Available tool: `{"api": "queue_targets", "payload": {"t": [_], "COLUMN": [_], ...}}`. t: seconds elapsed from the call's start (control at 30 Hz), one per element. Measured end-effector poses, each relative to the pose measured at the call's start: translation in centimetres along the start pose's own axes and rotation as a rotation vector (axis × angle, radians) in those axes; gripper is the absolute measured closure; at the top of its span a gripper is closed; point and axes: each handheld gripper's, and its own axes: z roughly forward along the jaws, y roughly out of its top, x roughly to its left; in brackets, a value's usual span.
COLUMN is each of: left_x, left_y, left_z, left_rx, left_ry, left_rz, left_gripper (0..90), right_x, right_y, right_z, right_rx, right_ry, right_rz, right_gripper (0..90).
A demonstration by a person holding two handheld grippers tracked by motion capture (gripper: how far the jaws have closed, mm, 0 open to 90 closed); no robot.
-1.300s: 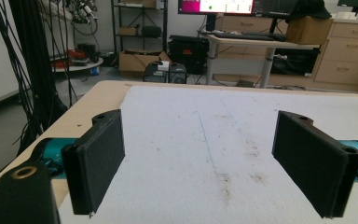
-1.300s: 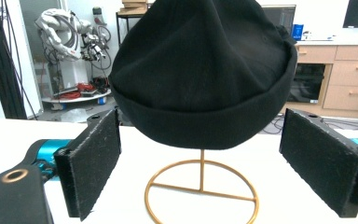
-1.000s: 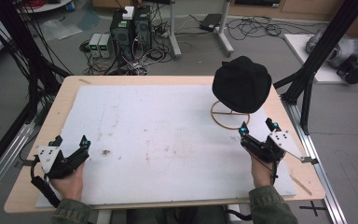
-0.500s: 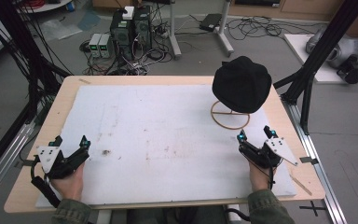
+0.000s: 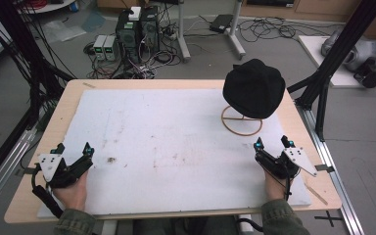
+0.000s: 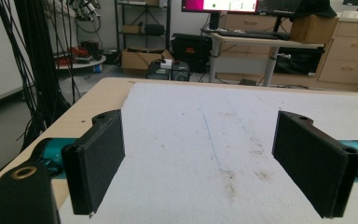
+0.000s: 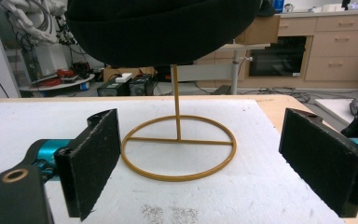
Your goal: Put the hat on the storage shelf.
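1. A black knitted beanie hat [image 5: 253,88] sits on top of a thin gold wire stand with a ring base [image 5: 241,120], at about two o'clock on the white foam-covered table [image 5: 166,132]; hat and stand rest well clear of both hands
2. The right gripper [image 5: 273,144] lies low at about four o'clock, just short of the stand's ring, its jaws spread wide with nothing between them; in the right gripper view the ring base [image 7: 179,145] lies centred between the two black pads [image 7: 95,154] and the hat [image 7: 161,25] hangs above them
3. The left gripper [image 5: 72,149] rests at about eight o'clock, well apart from the hat, jaws likewise spread and empty, facing bare stained foam [image 6: 223,154]
4. Judged from this, the work is at the approach step: the right gripper is lined up on the hat and stand but grips nothing yet
5. The next move likely calls for raising the right gripper to the hat's lower edge and pinching the fabric, lifting straight up so the light stand does not tip; the left gripper could steady the ring base
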Motion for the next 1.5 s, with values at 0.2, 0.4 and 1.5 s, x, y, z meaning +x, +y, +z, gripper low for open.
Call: {"api": "queue_targets", "payload": {"t": [0.2,0.4,1.5], "left_x": [0.00,0.01,0.10], "left_y": [-0.01,-0.01,-0.03], "left_z": [0.00,-0.01,-0.15], "left_rx": [0.003,0.003,0.006], "left_ry": [-0.002,-0.003,-0.005], "left_rz": [-0.003,-0.005,-0.013], "left_gripper": [17.1,17.1,17.1], "right_x": [0.13,0.29,0.44], "right_y": [-0.05,-0.11,-0.17], "right_z": [-0.02,-0.01,-0.15], "right_rx": [0.003,0.004,-0.003], "right_ry": [0.005,0.010,0.035], "right_rz": [-0.003,-0.014,0.013], "right_gripper": [12.0,12.0,12.0]}}
